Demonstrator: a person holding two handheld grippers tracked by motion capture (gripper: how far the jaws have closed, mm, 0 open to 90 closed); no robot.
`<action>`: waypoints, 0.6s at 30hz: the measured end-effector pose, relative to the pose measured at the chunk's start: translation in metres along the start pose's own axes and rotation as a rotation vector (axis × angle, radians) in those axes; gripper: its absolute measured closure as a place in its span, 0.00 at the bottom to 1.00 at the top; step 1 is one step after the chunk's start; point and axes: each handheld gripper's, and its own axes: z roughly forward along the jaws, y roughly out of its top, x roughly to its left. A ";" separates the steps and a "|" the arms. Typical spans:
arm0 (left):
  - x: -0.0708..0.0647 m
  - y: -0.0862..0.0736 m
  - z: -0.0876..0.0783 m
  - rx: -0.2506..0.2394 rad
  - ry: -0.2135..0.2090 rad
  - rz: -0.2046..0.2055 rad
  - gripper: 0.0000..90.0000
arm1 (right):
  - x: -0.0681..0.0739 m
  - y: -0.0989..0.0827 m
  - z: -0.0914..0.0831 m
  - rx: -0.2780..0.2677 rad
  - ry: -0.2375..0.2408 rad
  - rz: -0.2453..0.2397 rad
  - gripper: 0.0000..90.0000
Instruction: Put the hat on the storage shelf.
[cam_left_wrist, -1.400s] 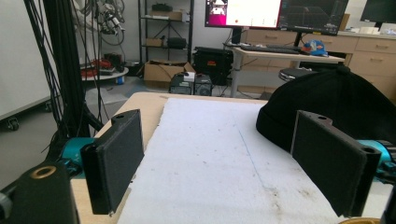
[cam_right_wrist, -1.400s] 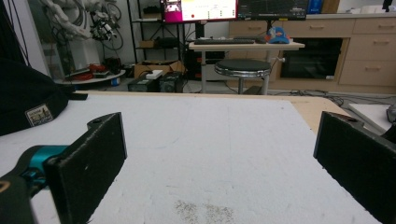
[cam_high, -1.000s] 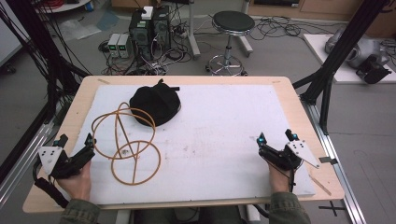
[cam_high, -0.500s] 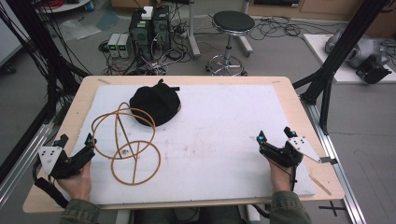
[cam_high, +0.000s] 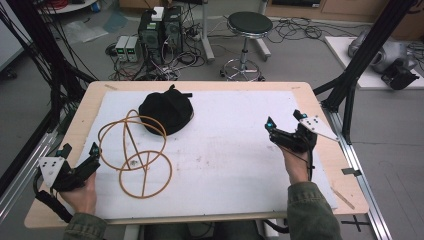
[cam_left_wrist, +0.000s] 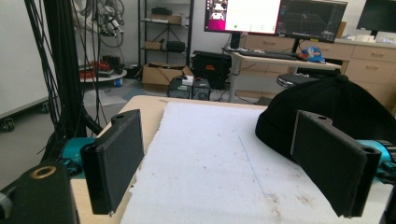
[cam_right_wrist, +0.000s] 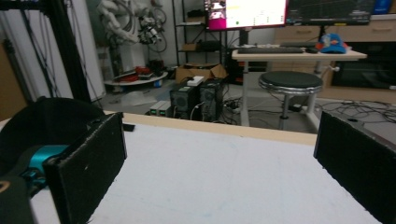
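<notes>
High view: black cap (cam_high: 166, 111) lies on the worktop (cam_high: 235, 165) ahead and right of the left tool (cam_high: 75, 167), touching the wire frame (cam_high: 135, 155); both tools, right tool (cam_high: 285, 136) included, gape wide and empty; cap likely soft, light — pinch its crown.

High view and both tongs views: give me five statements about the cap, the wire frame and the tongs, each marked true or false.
1. The black cap lies on the white mat. True.
2. The left tongs are shut on the wire frame. False: their jaws stand apart, holding nothing.
3. The right tongs are open. True.
4. The wire frame lies right of the cap, by the right tongs. False: it lies on the left, near the left tongs.
5. The stool stands on the table. False: it stands on the floor beyond.
</notes>
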 end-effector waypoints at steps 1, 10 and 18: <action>0.000 0.000 0.000 0.000 0.000 0.000 0.19 | 0.004 0.004 0.003 0.006 0.011 -0.003 0.02; 0.001 0.000 0.001 0.002 -0.001 -0.011 0.20 | 0.025 0.018 0.033 0.043 0.084 -0.035 0.02; 0.000 0.000 0.003 0.003 -0.009 -0.015 0.20 | 0.034 0.030 0.062 0.081 0.097 -0.078 0.02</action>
